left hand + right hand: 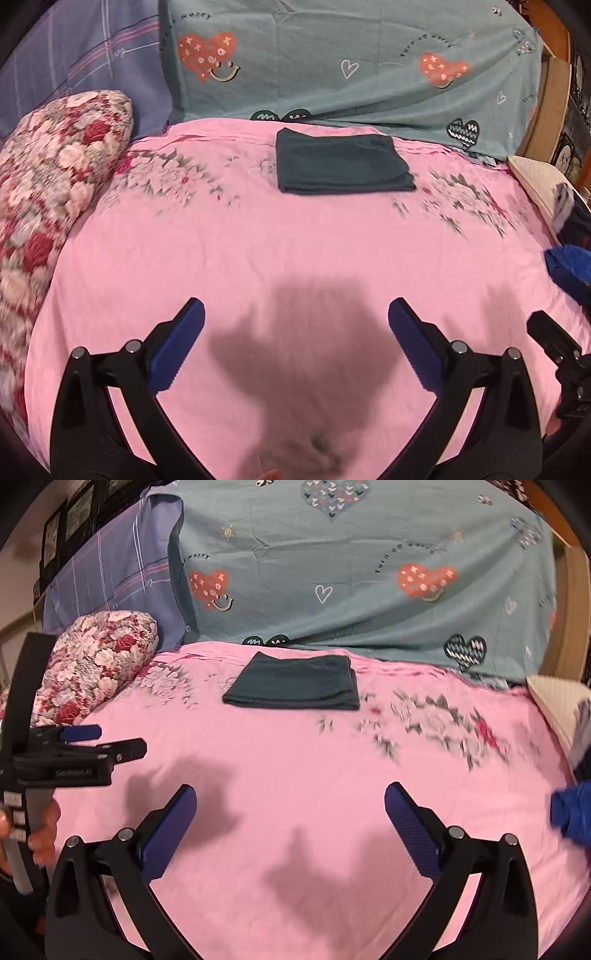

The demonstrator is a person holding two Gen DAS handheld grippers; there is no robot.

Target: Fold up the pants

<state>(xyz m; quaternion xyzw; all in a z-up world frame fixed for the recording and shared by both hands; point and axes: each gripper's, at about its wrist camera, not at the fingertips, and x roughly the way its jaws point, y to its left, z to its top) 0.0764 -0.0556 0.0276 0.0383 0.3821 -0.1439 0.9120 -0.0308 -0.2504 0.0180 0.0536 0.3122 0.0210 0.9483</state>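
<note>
Dark teal pants point(343, 166) lie folded into a neat rectangle at the far side of the pink bed sheet point(258, 258); they also show in the right wrist view point(295, 685). My left gripper point(295, 332) is open and empty, held above the sheet well short of the pants. My right gripper point(290, 819) is open and empty too, also near the front of the bed. The left gripper also shows from the side at the left edge of the right wrist view point(110, 744), and the right gripper's body at the right edge of the left wrist view point(554, 343).
A floral pillow point(48, 177) lies at the left. A teal heart-print cover point(351, 62) stands behind the bed. At the right edge are a cream cushion point(535, 177) and a blue garment point(569, 266), with other clothes.
</note>
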